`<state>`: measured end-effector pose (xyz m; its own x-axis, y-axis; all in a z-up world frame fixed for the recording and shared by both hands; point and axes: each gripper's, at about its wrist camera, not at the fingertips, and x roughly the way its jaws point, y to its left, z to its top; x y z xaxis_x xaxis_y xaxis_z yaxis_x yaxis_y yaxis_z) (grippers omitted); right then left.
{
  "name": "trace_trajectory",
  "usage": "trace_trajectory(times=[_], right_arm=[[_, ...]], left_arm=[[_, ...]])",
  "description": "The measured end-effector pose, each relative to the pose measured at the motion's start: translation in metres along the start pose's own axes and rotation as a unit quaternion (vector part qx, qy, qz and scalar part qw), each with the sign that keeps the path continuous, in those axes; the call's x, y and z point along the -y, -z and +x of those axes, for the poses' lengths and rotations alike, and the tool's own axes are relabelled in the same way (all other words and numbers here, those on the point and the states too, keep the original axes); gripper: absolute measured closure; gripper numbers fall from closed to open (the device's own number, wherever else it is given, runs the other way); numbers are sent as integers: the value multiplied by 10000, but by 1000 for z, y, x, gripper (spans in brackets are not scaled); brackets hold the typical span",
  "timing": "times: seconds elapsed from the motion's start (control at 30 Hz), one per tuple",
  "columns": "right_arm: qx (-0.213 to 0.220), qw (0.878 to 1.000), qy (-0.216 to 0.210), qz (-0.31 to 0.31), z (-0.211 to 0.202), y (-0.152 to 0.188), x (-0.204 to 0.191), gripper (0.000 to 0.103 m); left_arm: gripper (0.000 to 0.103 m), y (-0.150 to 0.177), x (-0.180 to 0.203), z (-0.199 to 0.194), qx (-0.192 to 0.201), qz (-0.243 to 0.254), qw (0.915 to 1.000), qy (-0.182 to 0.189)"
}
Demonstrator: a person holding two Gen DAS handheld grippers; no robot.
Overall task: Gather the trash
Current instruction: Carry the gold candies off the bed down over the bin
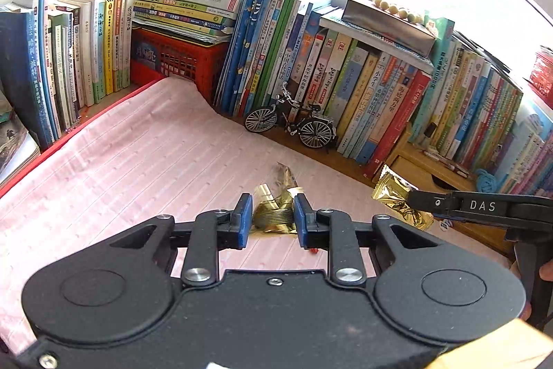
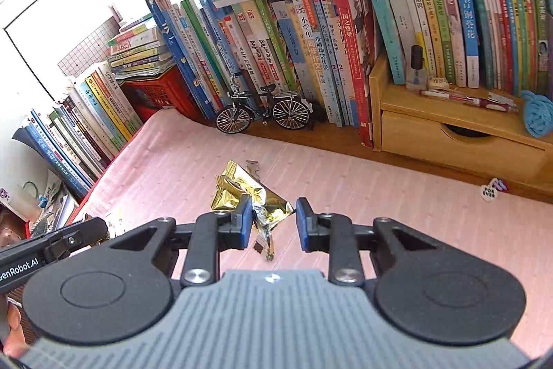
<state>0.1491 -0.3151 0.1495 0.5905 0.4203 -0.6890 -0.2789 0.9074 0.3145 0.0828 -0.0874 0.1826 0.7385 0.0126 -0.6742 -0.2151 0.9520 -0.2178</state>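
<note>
Black gripper housings fill the foreground as both tools lift gold foil candy wrappers off a pink striped cloth (image 1: 121,154) spread over a book-lined desk. On the person's left side, the left gripper (image 1: 273,217) has its blue pads pressed onto a crumpled gold wrapper (image 1: 276,213), which bulges between them. Alongside, the right gripper (image 2: 273,218) carries a second gold wrapper (image 2: 249,196), caught against its left pad and dangling beneath; whether the opposite pad touches the foil is hard to tell from the right wrist view, though from the left wrist view its black fingers appear nipped onto the packet. A model bicycle (image 1: 292,120) stands against the leaning books (image 1: 345,78) behind, beside a wooden drawer unit (image 2: 459,134). Picking up appears complete, with both pieces seemingly clear of the cloth; carrying them away is likely next. No bin is visible in either view, so the next move calls for finding one while keeping both grips firm on slippery foil.
</note>
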Motion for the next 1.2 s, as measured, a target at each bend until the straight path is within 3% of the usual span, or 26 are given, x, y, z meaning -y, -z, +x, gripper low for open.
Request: trace_trajectory(times=[0.3,0.33,0.37,0.57,0.9,1.2], right_arm=[[352,9991,162,191,-88,63,-45,72],[383,9989,187,208,-99,73,-51,72],[406,9987,212,218,-109,82,-57,72],[522,9979,295,246,-164,148,-100,72],[263,9981,371,412,-200,242,-136,72],[-424,9972,379,477,-176,316,-140,72]], left_arm=[[91,50,-26,-97,101,17,9995,289],[92,59,-31,-110,110,19,9994,324],[103,67,-36,-124,96,33,9993,359],[103,117,-71,-195,108,146,9986,494],[102,182,-136,-213,-360,-124,9982,469],[99,243,-170,-215,-858,-131,9958,279]])
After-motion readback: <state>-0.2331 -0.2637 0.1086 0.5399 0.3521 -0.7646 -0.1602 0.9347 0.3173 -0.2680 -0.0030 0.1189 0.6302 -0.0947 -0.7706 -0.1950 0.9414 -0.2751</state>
